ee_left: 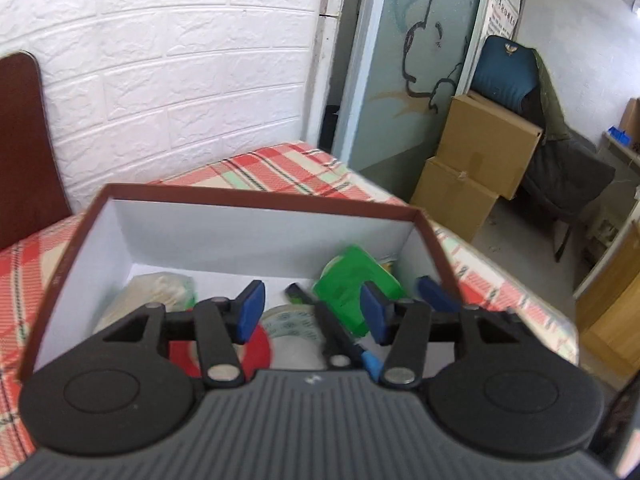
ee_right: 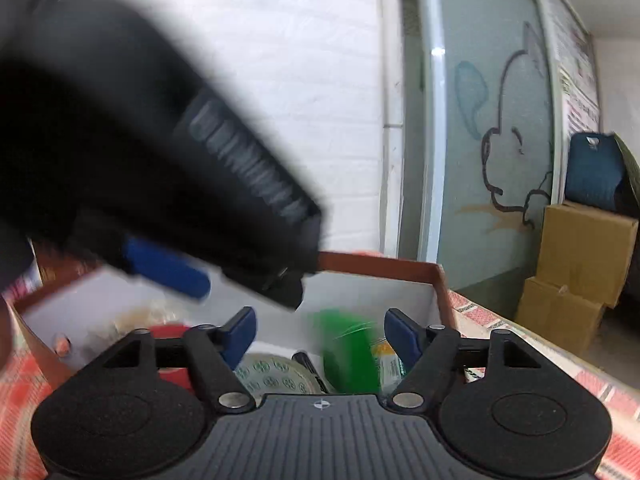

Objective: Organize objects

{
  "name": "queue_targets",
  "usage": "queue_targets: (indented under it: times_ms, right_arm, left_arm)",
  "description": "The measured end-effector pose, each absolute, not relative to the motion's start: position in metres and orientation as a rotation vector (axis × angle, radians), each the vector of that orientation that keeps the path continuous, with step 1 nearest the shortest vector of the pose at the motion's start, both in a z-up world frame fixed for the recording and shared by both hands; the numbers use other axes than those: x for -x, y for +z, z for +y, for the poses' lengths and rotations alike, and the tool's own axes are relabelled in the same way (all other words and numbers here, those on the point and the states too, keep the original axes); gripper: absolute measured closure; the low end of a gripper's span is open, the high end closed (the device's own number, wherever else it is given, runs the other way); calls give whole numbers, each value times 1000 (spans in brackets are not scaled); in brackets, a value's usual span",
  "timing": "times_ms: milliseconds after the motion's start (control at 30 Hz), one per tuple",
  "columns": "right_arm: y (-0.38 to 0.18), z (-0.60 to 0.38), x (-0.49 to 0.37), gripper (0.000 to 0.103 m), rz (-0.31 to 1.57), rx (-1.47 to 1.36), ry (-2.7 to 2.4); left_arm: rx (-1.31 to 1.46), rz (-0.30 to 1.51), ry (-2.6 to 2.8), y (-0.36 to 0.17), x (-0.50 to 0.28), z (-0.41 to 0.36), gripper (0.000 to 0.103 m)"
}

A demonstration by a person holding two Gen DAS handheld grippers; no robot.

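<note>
A brown box with a white inside stands on the plaid table. In it lie a green plastic object, a red tape roll, a clear printed tape roll, a black marker and a pale bag. My left gripper is open and empty above the box. My right gripper is open and empty over the same box, above the green object and the clear tape. The left gripper's blurred body fills the upper left of the right wrist view.
The table has a red plaid cloth and stands against a white brick wall. A dark chair back is at the left. Cardboard boxes and a chair with a blue cushion stand on the floor to the right.
</note>
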State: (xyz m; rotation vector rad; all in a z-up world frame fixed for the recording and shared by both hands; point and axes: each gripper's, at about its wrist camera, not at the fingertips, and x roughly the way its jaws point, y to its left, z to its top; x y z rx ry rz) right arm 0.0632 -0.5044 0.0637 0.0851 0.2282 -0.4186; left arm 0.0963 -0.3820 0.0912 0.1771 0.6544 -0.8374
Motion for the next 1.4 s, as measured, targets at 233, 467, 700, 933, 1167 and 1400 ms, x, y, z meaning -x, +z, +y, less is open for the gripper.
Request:
queue_targets:
  times_ms: [233, 467, 700, 933, 1167, 1400]
  right_arm:
    - [58, -490, -40, 31, 194, -76, -415]
    - [61, -467, -12, 28, 146, -96, -421]
    - [60, -443, 6, 28, 168, -124, -360]
    - [51, -396, 30, 28, 259, -147, -293]
    - [54, -367, 40, 25, 299, -148, -256]
    - [54, -337, 44, 24, 328, -126, -224]
  left_arm:
    - [-170, 632, -775, 96, -84, -349, 44]
    - [-183, 599, -692, 103, -64, -308, 44]
    - [-191, 605, -578, 96, -52, -259, 43]
    - [-215, 598, -476, 81, -38, -217, 39]
    - [-208, 626, -412, 65, -36, -180, 38]
    - [-203, 656, -352, 53, -36, -148, 34]
